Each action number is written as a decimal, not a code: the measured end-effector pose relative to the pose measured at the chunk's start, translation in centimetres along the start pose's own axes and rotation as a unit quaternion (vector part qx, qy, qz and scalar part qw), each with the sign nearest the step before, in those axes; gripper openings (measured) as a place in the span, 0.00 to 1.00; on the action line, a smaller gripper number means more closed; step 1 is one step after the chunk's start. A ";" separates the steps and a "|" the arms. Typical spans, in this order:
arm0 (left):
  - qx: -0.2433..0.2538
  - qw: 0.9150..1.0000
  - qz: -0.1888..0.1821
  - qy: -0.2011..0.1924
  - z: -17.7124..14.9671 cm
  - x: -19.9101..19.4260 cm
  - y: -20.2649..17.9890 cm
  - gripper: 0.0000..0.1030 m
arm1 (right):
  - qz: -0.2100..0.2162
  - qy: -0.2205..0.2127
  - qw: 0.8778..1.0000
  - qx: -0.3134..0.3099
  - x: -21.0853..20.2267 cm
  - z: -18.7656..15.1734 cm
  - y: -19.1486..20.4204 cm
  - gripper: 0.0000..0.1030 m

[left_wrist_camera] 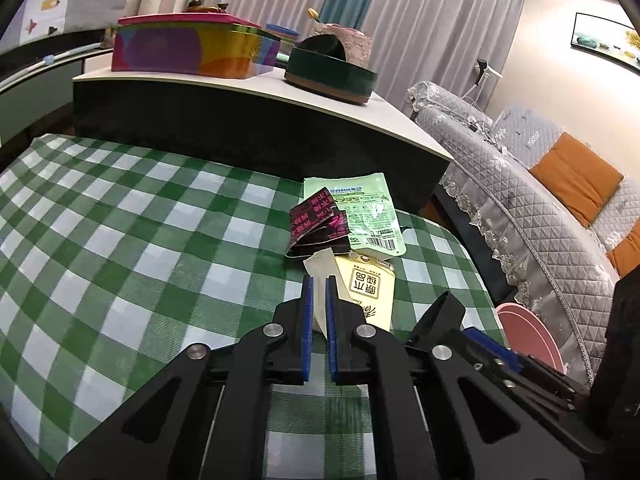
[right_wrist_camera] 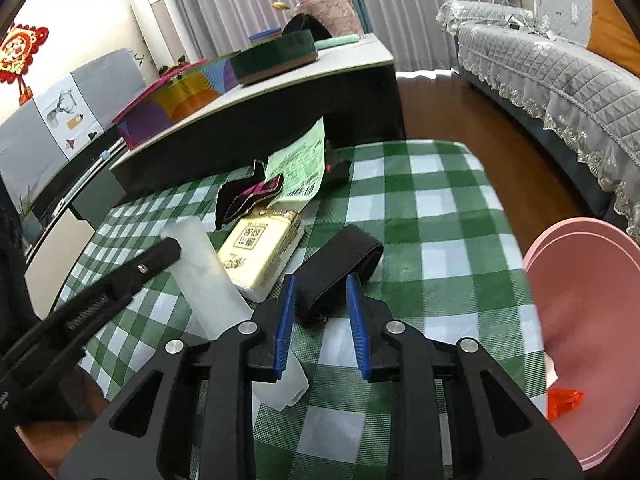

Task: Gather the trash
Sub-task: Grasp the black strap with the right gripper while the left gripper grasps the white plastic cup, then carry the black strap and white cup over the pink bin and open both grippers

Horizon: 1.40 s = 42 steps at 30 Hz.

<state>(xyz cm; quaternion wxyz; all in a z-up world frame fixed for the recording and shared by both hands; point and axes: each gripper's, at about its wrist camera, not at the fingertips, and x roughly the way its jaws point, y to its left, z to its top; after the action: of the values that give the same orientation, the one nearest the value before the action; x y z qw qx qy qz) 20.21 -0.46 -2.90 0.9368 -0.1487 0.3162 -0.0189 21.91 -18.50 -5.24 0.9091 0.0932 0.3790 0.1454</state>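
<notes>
Pinching a white paper strip [left_wrist_camera: 320, 280], left claw [left_wrist_camera: 319, 280], right claw [right_wrist_camera: 321, 280] spread around black band [right_wrist_camera: 340, 264].

The pink basin [right_wrist_camera: 592, 320] runs off the right wrist view's right edge. The green packet [left_wrist_camera: 368, 208] lies partly hidden under dark wrappers [left_wrist_camera: 320, 220]; its print is unreadable.

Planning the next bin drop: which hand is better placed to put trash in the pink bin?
Left: the left gripper already has its jaws shut on the white paper strip. The right gripper is open and empty, though nearer the pink bin.
</notes>
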 end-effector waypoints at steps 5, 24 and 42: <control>0.000 1.000 0.000 -0.004 0.2 -0.5 0.6 0.06 | -0.003 0.009 1.000 -0.001 0.7 -0.3 0.4 0.16; 0.031 0.999 -0.014 -0.033 0.6 -4.4 -2.2 0.05 | -0.014 -0.052 0.998 -0.042 -5.7 0.3 1.3 0.01; 0.075 0.995 -0.031 -0.065 0.5 -10.2 -5.6 0.05 | -0.056 -0.094 0.992 -0.055 -12.8 -0.6 -0.3 0.01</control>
<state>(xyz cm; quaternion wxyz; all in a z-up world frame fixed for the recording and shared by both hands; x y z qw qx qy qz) 12.64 -4.32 5.06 0.9627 -0.0889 0.2479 -0.0615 12.93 -23.01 2.79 0.9512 0.0347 0.2878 0.1057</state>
